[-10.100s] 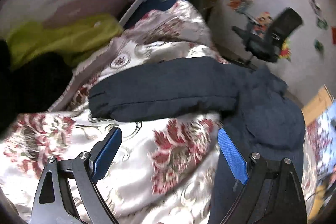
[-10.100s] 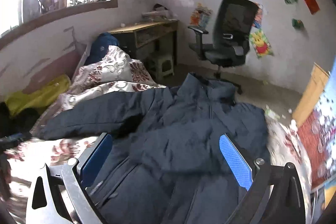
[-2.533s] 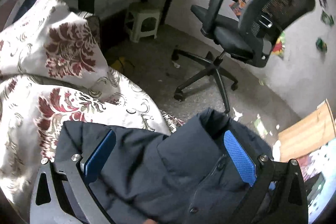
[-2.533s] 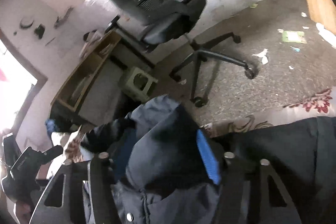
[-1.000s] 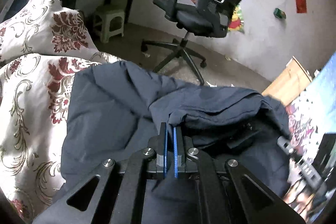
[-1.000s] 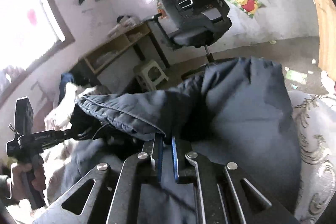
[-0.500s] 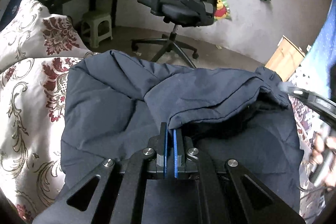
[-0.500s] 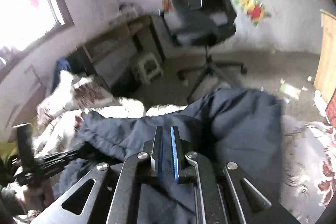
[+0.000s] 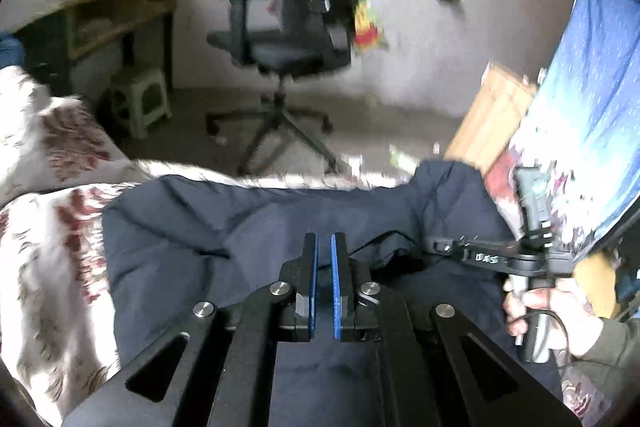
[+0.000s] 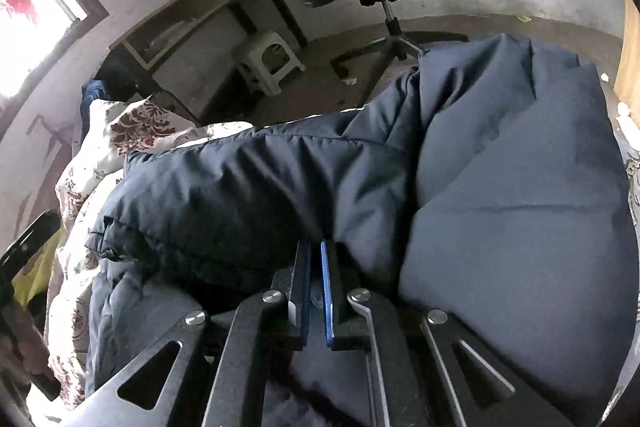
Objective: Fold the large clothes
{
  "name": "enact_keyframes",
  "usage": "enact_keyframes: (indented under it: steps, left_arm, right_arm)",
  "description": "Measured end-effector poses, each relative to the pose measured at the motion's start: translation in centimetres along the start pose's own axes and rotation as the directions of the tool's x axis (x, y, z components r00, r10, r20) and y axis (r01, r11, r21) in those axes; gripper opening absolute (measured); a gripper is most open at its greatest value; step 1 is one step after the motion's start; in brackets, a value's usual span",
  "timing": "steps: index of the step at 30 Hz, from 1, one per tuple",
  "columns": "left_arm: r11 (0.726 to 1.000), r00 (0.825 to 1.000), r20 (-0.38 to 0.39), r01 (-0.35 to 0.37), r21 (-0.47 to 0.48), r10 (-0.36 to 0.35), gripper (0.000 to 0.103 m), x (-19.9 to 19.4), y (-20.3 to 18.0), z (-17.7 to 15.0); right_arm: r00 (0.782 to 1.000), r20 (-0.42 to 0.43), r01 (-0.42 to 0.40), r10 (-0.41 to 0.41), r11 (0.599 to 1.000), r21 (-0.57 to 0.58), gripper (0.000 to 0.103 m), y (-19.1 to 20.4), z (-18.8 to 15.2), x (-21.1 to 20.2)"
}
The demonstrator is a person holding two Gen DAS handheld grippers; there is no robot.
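Note:
A dark navy padded jacket (image 9: pixel 240 227) lies on the floral bedspread (image 9: pixel 48 227), its top part folded over the body. It fills the right wrist view (image 10: pixel 500 207). My left gripper (image 9: pixel 324 239) is shut, with nothing visible between its blue pads, just above the jacket's middle. My right gripper (image 10: pixel 315 245) is shut at the edge of the folded sleeve (image 10: pixel 224 203); cloth reaches its tips, but a grip is not clear. The right gripper also shows in the left wrist view (image 9: pixel 440 247), held by a hand at the jacket's right side.
A black office chair (image 9: pixel 304 39) stands on the floor beyond the bed, with a small stool (image 9: pixel 144 99) and a wooden desk (image 9: pixel 116 15) to the left. A wooden board (image 9: pixel 492 115) and a blue patterned cloth (image 9: pixel 580 87) are at the right.
The raised jacket fold has been laid down flat over the body. Both grippers stay shut; the left one no longer pinches the cloth. The right gripper has dropped low over the folded sleeve.

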State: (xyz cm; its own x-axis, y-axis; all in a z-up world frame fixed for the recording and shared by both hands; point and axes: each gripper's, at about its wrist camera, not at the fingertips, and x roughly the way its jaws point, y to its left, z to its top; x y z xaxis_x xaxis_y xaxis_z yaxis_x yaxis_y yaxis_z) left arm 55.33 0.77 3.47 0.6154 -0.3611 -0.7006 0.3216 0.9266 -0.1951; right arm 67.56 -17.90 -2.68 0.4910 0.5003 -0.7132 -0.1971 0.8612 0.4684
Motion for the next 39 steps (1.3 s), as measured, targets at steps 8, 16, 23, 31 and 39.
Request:
enact_keyframes:
  steps: [8, 16, 23, 31, 39]
  left_arm:
    - [0.998, 0.964, -0.266, -0.032, -0.052, 0.017, 0.003, 10.1, 1.5, 1.0]
    - [0.998, 0.962, -0.270, -0.057, -0.020, 0.049, 0.001, 13.2, 3.0, 0.5]
    - [0.998, 0.974, -0.226, -0.012, -0.058, -0.001, 0.001, 10.5, 4.3, -0.6]
    - [0.988, 0.972, -0.232, 0.010, -0.156, -0.047, 0.001, 9.5, 6.5, -1.2]
    - [0.991, 0.965, -0.260, -0.006, -0.132, -0.029, 0.002, 10.3, 6.6, -1.6]
  right_arm:
    - [0.999, -0.033, 0.022, -0.023, 1.000, -0.017, 0.000, -1.3, 0.7, -0.3]
    - [0.990, -0.092, 0.100, -0.103, 0.994, -0.041, 0.000, -1.4, 2.6, 4.8]
    - [0.997, -0.039, 0.071, -0.071, 0.997, 0.003, 0.000, -1.7, 1.9, 2.9]
    - [0.999, 0.042, -0.014, 0.022, 0.981, -0.193, 0.007, 6.2, 3.6, -0.5]
    - [0.994, -0.108, 0.016, -0.034, 0.986, -0.166, 0.000, 6.0, 1.8, 5.9]
